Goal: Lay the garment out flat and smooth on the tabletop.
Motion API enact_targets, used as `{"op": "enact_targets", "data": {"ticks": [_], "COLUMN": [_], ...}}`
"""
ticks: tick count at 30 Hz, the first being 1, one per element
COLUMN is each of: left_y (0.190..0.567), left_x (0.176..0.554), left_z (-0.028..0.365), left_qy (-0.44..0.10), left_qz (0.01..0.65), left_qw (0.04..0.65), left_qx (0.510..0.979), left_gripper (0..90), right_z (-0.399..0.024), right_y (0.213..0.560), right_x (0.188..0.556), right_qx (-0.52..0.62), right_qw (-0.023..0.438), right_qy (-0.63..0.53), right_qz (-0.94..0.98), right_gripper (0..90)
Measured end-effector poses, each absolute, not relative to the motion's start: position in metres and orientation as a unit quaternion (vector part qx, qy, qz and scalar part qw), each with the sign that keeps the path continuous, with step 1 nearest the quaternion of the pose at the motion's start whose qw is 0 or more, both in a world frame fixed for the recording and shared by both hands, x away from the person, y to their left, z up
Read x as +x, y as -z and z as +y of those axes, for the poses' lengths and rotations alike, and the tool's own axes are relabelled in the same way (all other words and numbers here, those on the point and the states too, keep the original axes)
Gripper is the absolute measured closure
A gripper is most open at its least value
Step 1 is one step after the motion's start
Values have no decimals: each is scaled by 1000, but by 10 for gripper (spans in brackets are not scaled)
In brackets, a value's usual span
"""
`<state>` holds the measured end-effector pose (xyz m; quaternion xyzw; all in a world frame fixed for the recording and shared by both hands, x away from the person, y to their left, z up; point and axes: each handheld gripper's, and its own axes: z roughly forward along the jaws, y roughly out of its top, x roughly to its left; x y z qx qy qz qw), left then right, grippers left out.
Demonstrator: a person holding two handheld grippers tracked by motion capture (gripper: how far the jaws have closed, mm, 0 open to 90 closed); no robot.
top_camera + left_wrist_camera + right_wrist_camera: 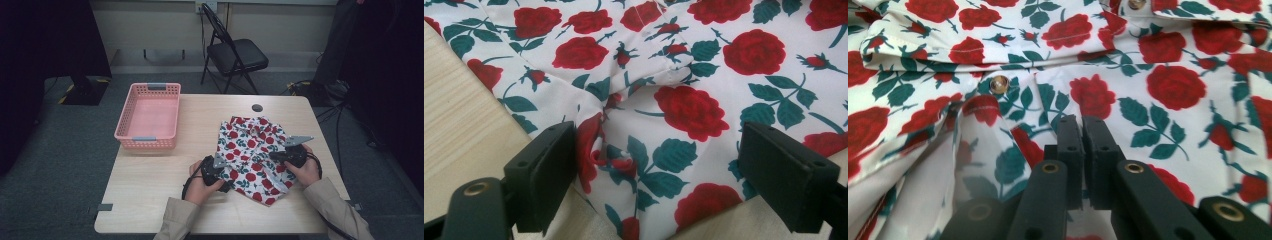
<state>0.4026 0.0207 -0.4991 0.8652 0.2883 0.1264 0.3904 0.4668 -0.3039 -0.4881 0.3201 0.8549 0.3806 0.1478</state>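
Partly cut-off rose-print garment [684,105]

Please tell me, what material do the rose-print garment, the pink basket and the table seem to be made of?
Garment: thin woven cloth, probably smooth synthetic or cotton; it creases softly and shows stitched seams and a metal snap.
Basket: most likely moulded plastic, matte pink, with a grid of holes in the walls.
Table: pale wood-look top, perhaps laminate; straight grain lines, low sheen.

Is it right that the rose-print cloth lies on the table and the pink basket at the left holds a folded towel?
Not quite. The rose-print cloth does lie on the table, and the pink basket stands at the left, but the high view shows it empty: there is no towel in it.
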Motion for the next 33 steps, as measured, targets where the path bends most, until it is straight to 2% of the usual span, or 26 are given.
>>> {"op": "enact_targets", "data": {"ticks": [13,14,16,19,28,33], "left_y": [499,499,499,499,499,499], "left_x": [403,403,403,403,403,403], "left_z": [21,21,21,21,21,21], "left_qy": [-127,-127,-127,-127,-127,-127], "left_qz": [288,288,289,288,288,288], "left_qw": [390,390,390,390,390,390], "left_qx": [865,865,865,865,865,865], "left_gripper": [160,160,160,160,160,160], "right_z": [-352,-354,-356,-348,-312,-301], "right_y": [479,480,481,480,483,493], "right_x": [447,446,445,443,448,457], "right_qx": [324,326,331,323,298,301], "right_qw": [151,150,148,155,140,125], "right_qy": [-369,-370,-381,-389,-406,-393], "right_qz": [858,857,851,849,853,860], "right_gripper": [866,836,707,617,598,673]}}
